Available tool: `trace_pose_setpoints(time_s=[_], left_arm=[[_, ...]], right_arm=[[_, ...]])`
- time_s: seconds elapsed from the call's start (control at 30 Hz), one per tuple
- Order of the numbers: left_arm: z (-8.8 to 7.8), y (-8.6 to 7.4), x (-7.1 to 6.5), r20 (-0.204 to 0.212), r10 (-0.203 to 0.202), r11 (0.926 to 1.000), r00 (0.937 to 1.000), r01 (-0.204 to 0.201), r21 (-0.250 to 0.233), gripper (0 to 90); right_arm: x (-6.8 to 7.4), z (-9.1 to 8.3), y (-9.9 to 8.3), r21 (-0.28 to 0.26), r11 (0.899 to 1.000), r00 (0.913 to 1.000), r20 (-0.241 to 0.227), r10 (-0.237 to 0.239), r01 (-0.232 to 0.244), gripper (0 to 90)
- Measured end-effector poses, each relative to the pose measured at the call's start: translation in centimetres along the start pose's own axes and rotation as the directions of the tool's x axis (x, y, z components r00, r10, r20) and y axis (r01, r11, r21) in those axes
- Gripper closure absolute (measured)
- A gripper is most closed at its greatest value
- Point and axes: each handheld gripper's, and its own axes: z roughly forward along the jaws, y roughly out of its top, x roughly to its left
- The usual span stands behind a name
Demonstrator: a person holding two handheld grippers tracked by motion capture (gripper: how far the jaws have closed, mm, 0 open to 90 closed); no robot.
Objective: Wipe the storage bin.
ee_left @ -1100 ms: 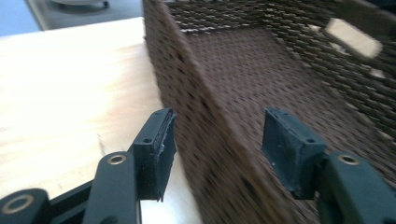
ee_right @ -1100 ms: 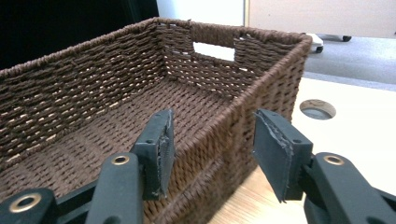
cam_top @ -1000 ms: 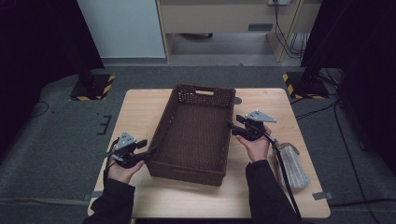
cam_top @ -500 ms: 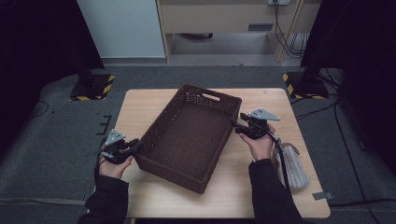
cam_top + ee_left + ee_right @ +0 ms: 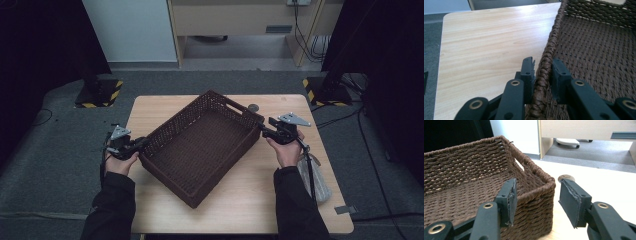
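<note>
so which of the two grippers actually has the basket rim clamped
The left gripper: its jaws are shut on the braided rim of the basket. The right gripper only straddles a corner, pads apart.

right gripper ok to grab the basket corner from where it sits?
Probably yes. The right gripper is open, its jaws straddling the basket corner with nothing between pad and weave. The left gripper is shut on the opposite rim.

No readable text, label or number anywhere — none.
</note>
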Motion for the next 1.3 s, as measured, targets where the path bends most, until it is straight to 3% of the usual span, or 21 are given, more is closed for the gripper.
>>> trace_pose_setpoints(time_s=[0.23,0.4,0.47,0.57,0.73,0.87,0.93,1.1,1.23,1.3], left_arm=[[1.0,0.4,0.2,-0.022,-0.012,0.9999,0.9997,0.012,-0.010,69.4],[0.4,0.4,0.4,-0.063,-0.020,0.9993,0.9978,0.018,-0.032,47.4],[-0.2,0.4,0.5,-0.053,-0.057,0.9960,0.9970,0.053,-0.073,44.0],[-1.3,0.6,0.7,-0.064,-0.071,0.9926,0.9954,0.065,-0.103,39.8],[-3.1,0.3,-0.1,-0.053,-0.083,0.9884,0.9951,0.075,-0.132,38.6],[-3.9,-0.2,-1.3,-0.041,-0.083,0.9889,0.9957,0.077,-0.127,38.2],[-4.2,-0.5,-2.1,-0.031,-0.085,0.9895,0.9959,0.080,-0.120,37.7],[-4.1,-1.3,-3.5,-0.049,-0.068,0.9943,0.9965,0.064,-0.086,37.9],[-3.5,-1.7,-3.3,-0.062,-0.083,0.9934,0.9946,0.077,-0.085,37.7],[-3.3,-1.6,-3.2,-0.057,-0.092,0.9917,0.9941,0.087,-0.095,37.9]], right_arm=[[-0.5,0.9,-0.5,-0.010,1.000,0.9998,-0.004,0.019,-0.019,50.0],[-0.6,1.1,-0.6,-0.011,0.999,0.9991,-0.023,0.036,-0.037,52.6],[-0.6,1.0,-0.6,-0.010,0.999,0.9992,-0.024,0.031,-0.031,52.9],[-0.4,0.8,-0.6,0.001,1.000,0.9994,-0.019,0.030,-0.030,52.9],[0.3,-0.2,-0.5,0.031,0.999,0.9999,-0.011,-0.009,0.010,52.4],[1.2,-1.4,-0.6,0.051,0.996,0.9975,0.000,-0.071,0.071,52.1],[1.6,-2.0,-0.7,0.059,0.995,0.9972,0.000,-0.075,0.075,52.1],[1.8,-2.9,-0.6,0.067,0.994,0.9967,-0.011,-0.081,0.081,56.6],[1.3,-2.9,0.0,0.027,0.995,0.9955,0.001,-0.095,0.095,55.7],[1.0,-2.5,0.2,0.037,0.995,0.9959,0.007,-0.090,0.090,55.9]])
